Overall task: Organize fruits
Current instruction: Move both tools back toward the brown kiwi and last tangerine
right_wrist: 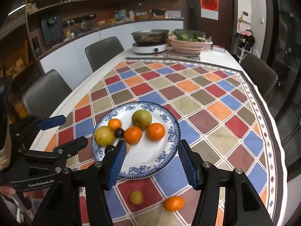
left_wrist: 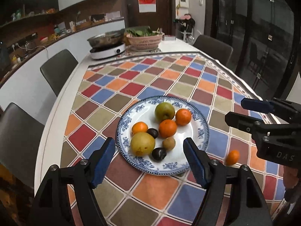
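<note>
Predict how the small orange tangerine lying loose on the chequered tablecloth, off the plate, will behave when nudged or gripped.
The small orange tangerine looks round, so a nudge would probably roll it across the flat chequered tablecloth. Its skin seems smooth and likely soft, so it may slip or bruise if squeezed hard. It probably weighs little.

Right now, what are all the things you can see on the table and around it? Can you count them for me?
plate: 1, white with blue pattern, on the checked tablecloth.
oranges on plate: 3, orange.
pears: 2, yellow-green, on plate.
plums: 2, dark purple, on plate.
kiwi: 1, brown, on plate.
loose orange: 1, on the cloth, near edge.
loose small fruit: 1, yellow-brown, beside it.
pot on cooker: 1, metal on white, far end.
basket of greens: 1, pink, far end.
chairs: 3, dark, around the table.
left gripper: black with blue pads, open.
right gripper: the same, open.
</note>
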The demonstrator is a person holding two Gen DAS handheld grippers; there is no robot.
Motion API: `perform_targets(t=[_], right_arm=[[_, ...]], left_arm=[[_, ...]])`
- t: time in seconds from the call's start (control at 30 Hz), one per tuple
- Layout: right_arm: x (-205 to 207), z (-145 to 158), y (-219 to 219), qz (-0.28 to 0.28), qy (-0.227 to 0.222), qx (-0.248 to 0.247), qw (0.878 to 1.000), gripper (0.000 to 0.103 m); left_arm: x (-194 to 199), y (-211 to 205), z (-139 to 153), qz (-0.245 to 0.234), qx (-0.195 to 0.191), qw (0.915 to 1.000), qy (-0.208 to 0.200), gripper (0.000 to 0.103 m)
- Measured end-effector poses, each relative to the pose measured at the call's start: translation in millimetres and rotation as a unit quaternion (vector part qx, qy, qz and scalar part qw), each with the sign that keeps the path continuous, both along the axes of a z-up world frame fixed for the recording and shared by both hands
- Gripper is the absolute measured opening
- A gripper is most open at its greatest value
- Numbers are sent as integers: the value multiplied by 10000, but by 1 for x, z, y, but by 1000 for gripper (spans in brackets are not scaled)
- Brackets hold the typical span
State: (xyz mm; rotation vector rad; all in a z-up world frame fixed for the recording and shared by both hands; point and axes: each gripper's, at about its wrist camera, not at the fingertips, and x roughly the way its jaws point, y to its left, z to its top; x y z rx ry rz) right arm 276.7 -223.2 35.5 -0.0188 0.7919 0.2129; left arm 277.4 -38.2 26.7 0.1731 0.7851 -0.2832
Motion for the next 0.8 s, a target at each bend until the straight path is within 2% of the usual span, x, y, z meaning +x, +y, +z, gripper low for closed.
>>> perform_targets(t=[0.23, 0.47, 0.8], right_arm=[[-30, 17, -13, -69, -331, -101, 9994, 58], [-56, 23, -30, -100, -461, -95, 9988, 58], [-85, 19, -48, -94, -542, -127, 9984, 58]], left_arm=[[-29, -14, 16, -135, 67, 9996, -245, 74], [-57, -33, 23, -281, 133, 9985, -461, 75], [-82, -46, 7, -269, -121, 9992, -274, 75]])
